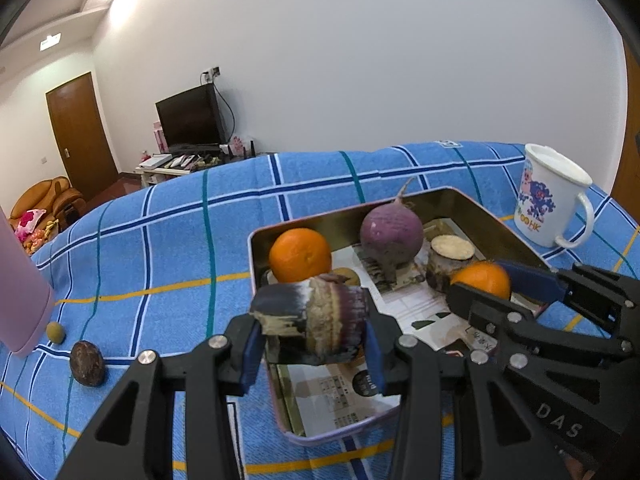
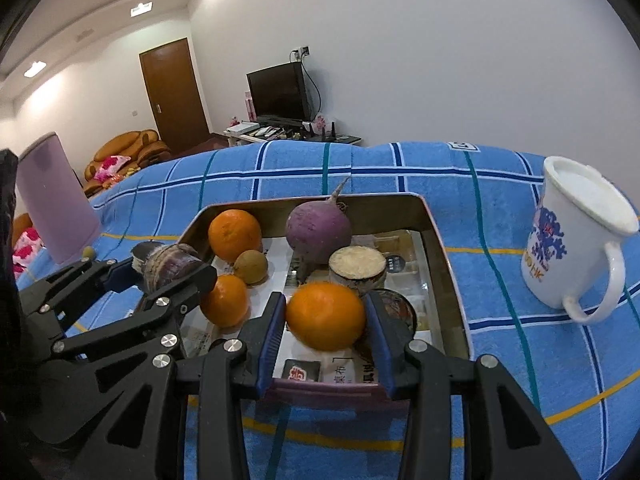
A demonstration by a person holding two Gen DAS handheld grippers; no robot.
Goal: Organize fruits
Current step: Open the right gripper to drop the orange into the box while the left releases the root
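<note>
Clamping a cut purple root chunk (image 1: 316, 316) between blue pads, left tongs (image 1: 312, 344) hang over the near left corner of the tin (image 1: 472, 196), chunk clear of the paper lining. Gripping an orange (image 2: 326, 316) on both sides, right tongs (image 2: 326, 340) sit low over the tin's near edge, orange just above the lining. Lying inside the tin: a second orange (image 2: 235, 235) in the far left corner, a third (image 2: 226, 300) near the left wall, a small brown fruit (image 2: 251, 266) between those two, a round purple radish (image 2: 319, 232) with its tail up near the far wall, and a cut root stump (image 2: 357, 268) pale face up just beside the radish. Resting on the blue checked cloth (image 1: 160, 248) left of the tin: a dark round fruit (image 1: 87, 363) and a small olive one (image 1: 55, 333) next to a pink bottle (image 1: 22, 296). Standing right of the tin, toward the cloth's far right corner: a white lidded mug (image 2: 576, 248), handle facing the near side.
</note>
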